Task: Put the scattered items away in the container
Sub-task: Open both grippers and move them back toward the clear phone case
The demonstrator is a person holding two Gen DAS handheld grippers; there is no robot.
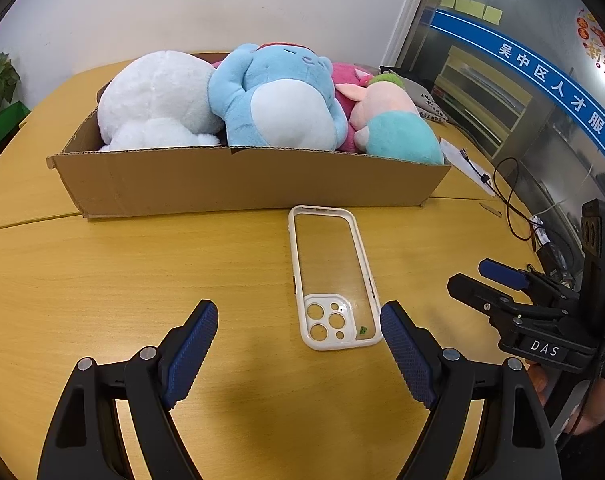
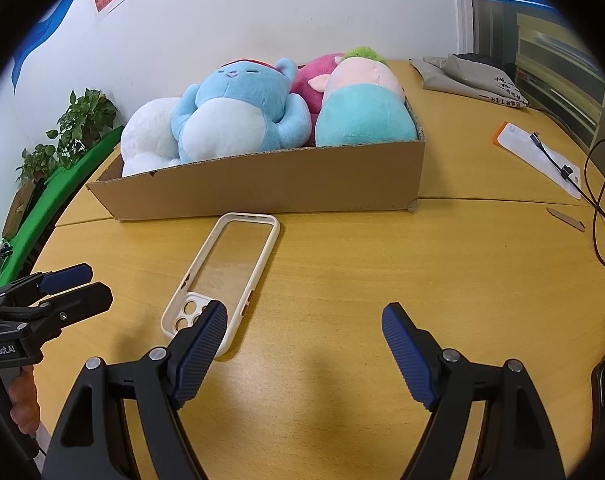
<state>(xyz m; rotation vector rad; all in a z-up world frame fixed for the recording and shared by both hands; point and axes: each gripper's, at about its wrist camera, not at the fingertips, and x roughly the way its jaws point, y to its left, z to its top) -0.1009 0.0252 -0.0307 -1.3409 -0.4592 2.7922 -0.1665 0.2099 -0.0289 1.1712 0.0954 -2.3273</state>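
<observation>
Left tongs (image 1: 298,344): released, spread wide, nothing between, angled down over the wooden surface (image 1: 102,280). Cardboard box (image 1: 242,184) beyond: packed with white plush (image 1: 154,100), blue plush (image 1: 274,100), pink plush (image 1: 346,76) and teal-bodied plush (image 1: 398,128), presumably already tidied. Clear phone case (image 1: 330,276): flat on the surface just short of the box wall, camera cut-out nearest, likely the last loose item; just beside the left tongs' right pad, outside the gap. Right tongs (image 2: 304,346): released, empty; case partly hidden behind the left pad.
</observation>
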